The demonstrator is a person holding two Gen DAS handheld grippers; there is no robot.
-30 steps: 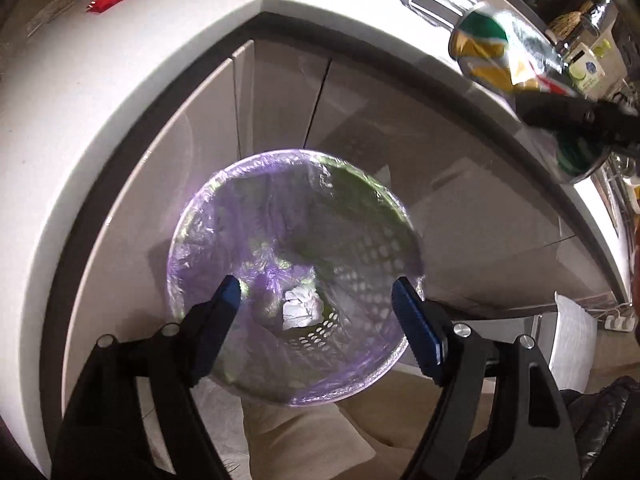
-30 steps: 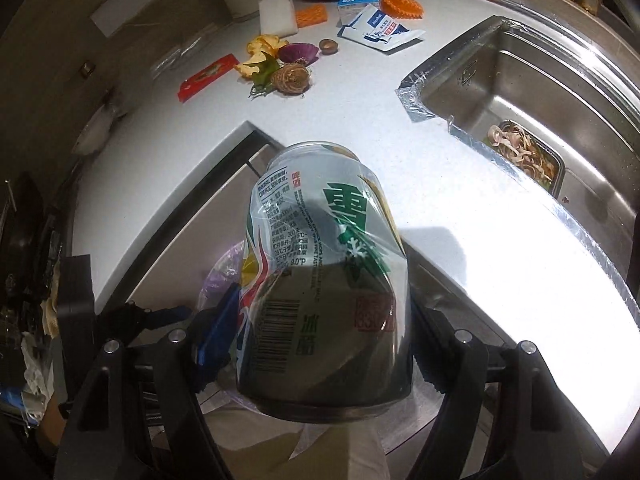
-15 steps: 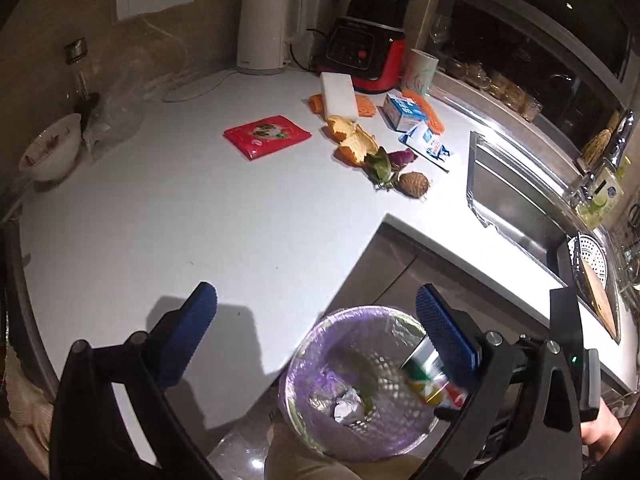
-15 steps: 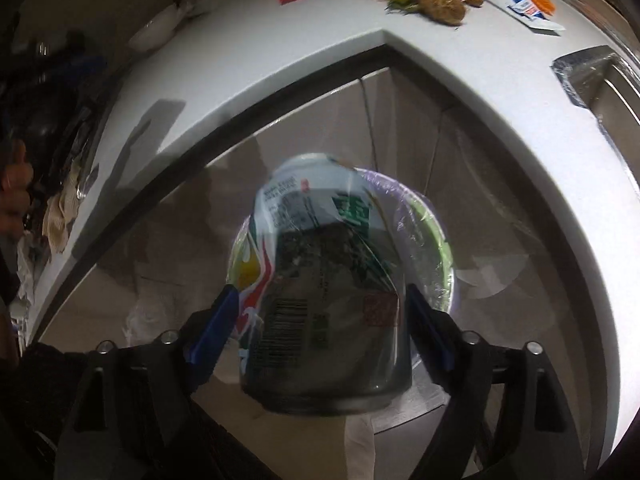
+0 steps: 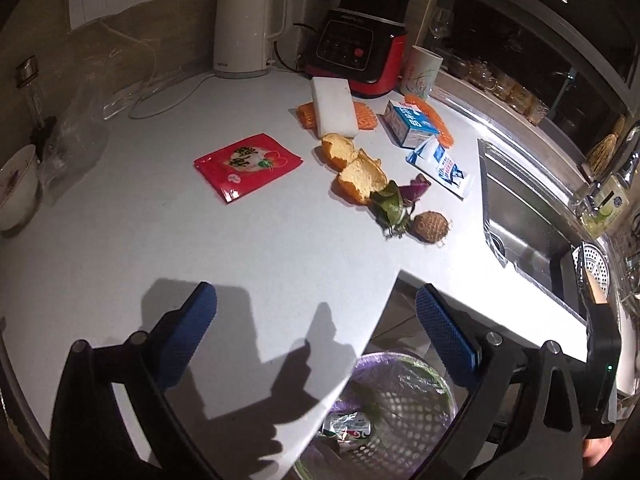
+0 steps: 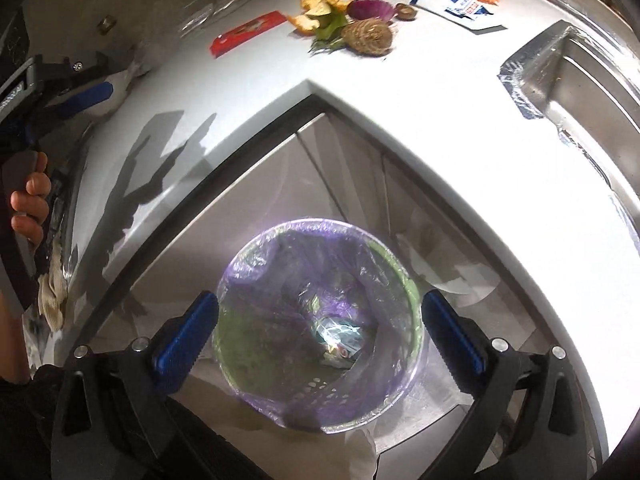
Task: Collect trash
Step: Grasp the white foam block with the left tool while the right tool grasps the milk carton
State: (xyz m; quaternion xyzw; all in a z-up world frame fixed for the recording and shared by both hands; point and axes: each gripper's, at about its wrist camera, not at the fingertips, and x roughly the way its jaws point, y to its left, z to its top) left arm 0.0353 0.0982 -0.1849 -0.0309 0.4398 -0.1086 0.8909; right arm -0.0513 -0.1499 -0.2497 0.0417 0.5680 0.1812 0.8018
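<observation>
A round bin with a purple liner (image 6: 320,320) stands on the floor below the counter corner; it also shows in the left wrist view (image 5: 404,404). A green and white drink can (image 5: 347,428) lies inside it, seen as a shiny shape in the right wrist view (image 6: 338,336). My right gripper (image 6: 318,338) is open and empty above the bin. My left gripper (image 5: 316,332) is open and empty over the counter edge. On the white counter (image 5: 160,248) lie a red packet (image 5: 246,166), orange peels (image 5: 352,164), leaves (image 5: 394,204), a brown taro (image 5: 430,227) and a blue-white wrapper (image 5: 440,166).
A white kettle (image 5: 246,28), a red blender base (image 5: 358,48), a white block (image 5: 334,106), a milk carton (image 5: 408,122) and a paper cup (image 5: 424,72) stand at the back. A steel sink (image 5: 528,220) lies right. A bowl (image 5: 16,188) sits far left.
My right gripper opened and the can dropped into the bin. My left gripper rose from above the bin to over the counter.
</observation>
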